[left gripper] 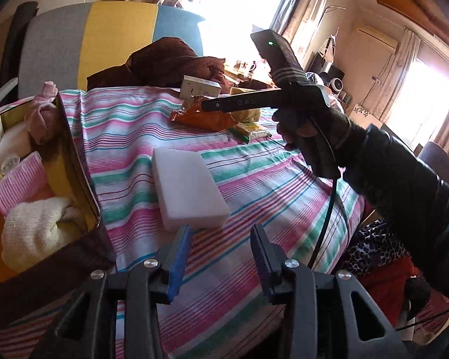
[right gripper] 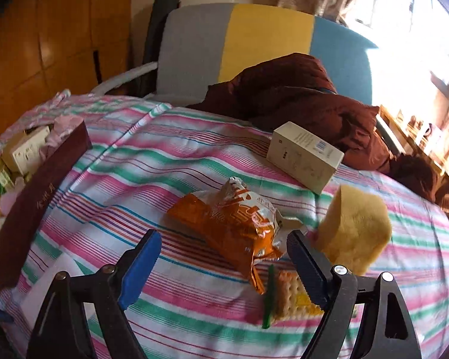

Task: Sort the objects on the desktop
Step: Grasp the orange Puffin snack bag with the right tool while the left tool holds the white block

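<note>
two grippers are seen over a striped cloth (left gripper: 140, 137) spread on the worktop, and both are empty. the left gripper (left gripper: 221, 239) is held low with its jaws apart, nothing between them, and a white foam block (left gripper: 188, 187) lies flat on the cloth just ahead of the blue-padded left finger. to the left of that block an open box (left gripper: 74, 161) with a dark red wall is seen, and rolled cloths in cream and pink plus a small carton are packed inside it. farther back a loose cluster of task things is gathered: an orange snack bag (right gripper: 236, 224), crumpled and lying on its side, a cracker packet (right gripper: 290, 296) with a green edge just in front of it, a yellow sponge (right gripper: 356, 227) standing just beside the bag on the right, and a cream carton (right gripper: 305, 155) resting behind them, near a dark brown garment (right gripper: 299, 95) heaped at the cloth's far edge. the right gripper (right gripper: 224, 251) is seen with its jaws wide apart, the orange bag framed between the two fingers but not touched; the right finger sits just beside the sponge. in the left wrist view the right gripper's handle is held by a gloved hand (left gripper: 314, 131) in a dark sleeve, a cable hanging from it. a chair back (right gripper: 239, 45) in grey, yellow and blue stands behind the worktop.
</note>
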